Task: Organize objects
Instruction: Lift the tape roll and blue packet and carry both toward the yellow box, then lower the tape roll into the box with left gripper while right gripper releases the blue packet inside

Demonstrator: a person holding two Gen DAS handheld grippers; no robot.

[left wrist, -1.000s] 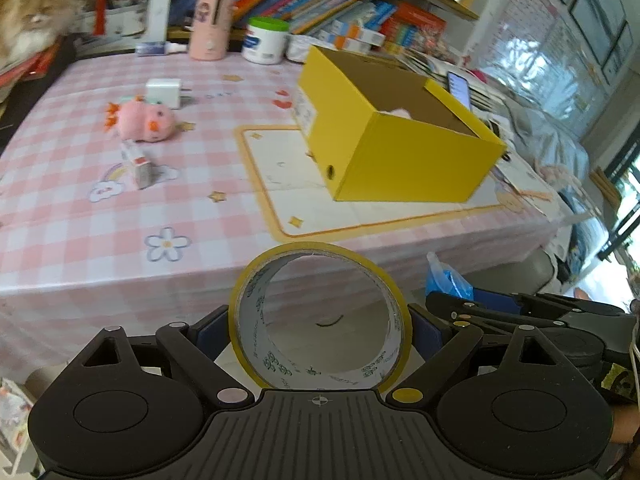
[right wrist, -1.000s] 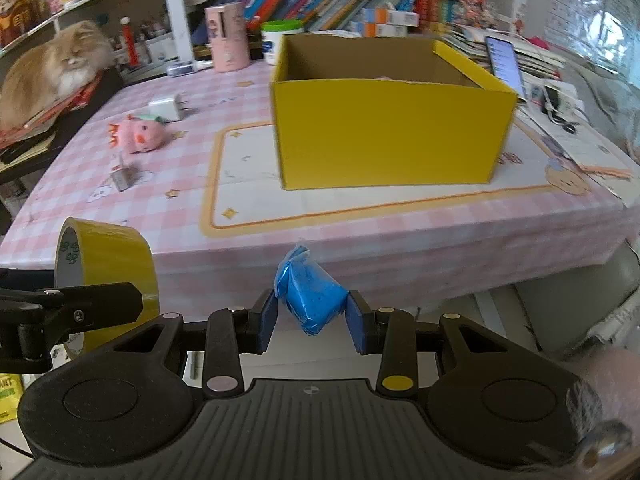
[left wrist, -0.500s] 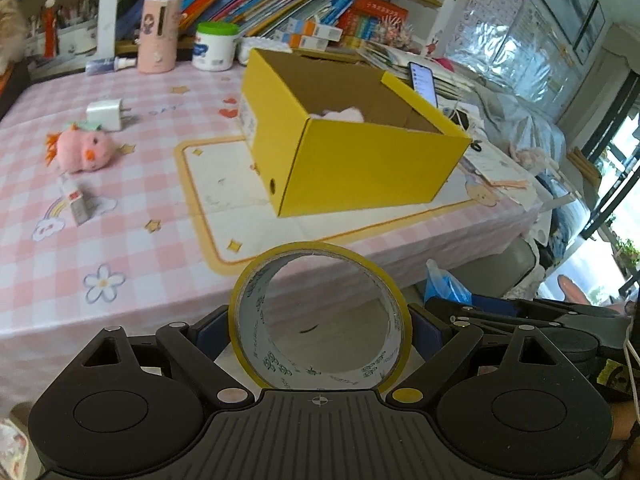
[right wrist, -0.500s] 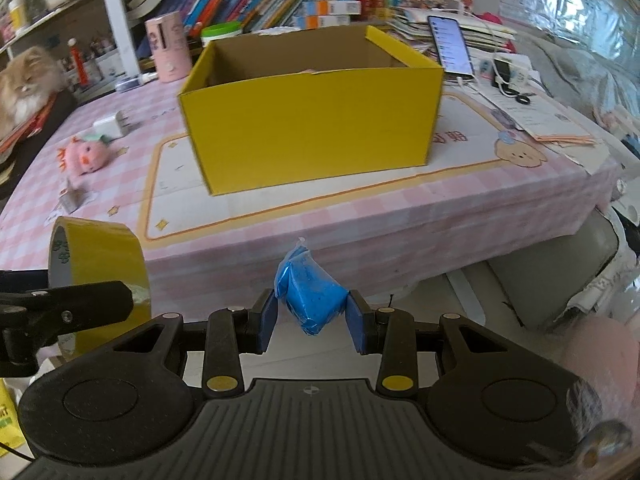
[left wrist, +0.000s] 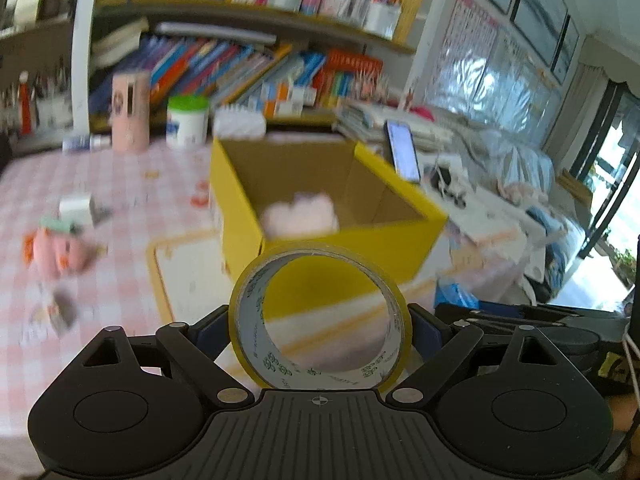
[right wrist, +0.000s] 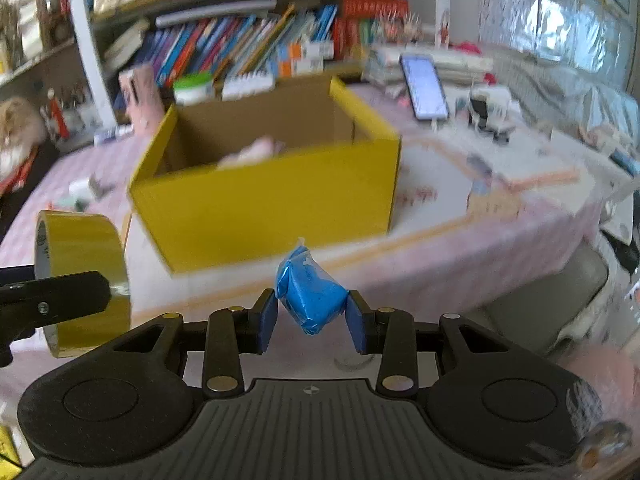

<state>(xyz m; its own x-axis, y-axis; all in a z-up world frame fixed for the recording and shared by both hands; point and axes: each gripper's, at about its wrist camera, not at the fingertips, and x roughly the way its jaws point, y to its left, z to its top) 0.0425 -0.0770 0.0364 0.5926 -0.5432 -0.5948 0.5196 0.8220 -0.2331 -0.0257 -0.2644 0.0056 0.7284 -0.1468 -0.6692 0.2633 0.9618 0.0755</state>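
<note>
My left gripper (left wrist: 320, 324) is shut on a yellow tape roll (left wrist: 256, 340), held upright just short of the yellow cardboard box (left wrist: 352, 256). The roll also shows in the right wrist view (right wrist: 84, 276). My right gripper (right wrist: 312, 316) is shut on a small blue packet (right wrist: 310, 298), in front of the same box (right wrist: 272, 208). The box is open at the top and a pale pink soft thing (left wrist: 300, 216) lies inside. Both views are blurred.
On the pink checked tablecloth (left wrist: 120, 184) left of the box lie a pink plush toy (left wrist: 56, 252), a white charger (left wrist: 76, 206) and a small packet (left wrist: 62, 310). A phone (right wrist: 424, 86) stands right of the box. Jars and a bookshelf are behind; a cat (right wrist: 16, 140) lies far left.
Both grippers have risen and moved forward toward the box, which now looks closer and is seen more from above. Each still holds its object.
</note>
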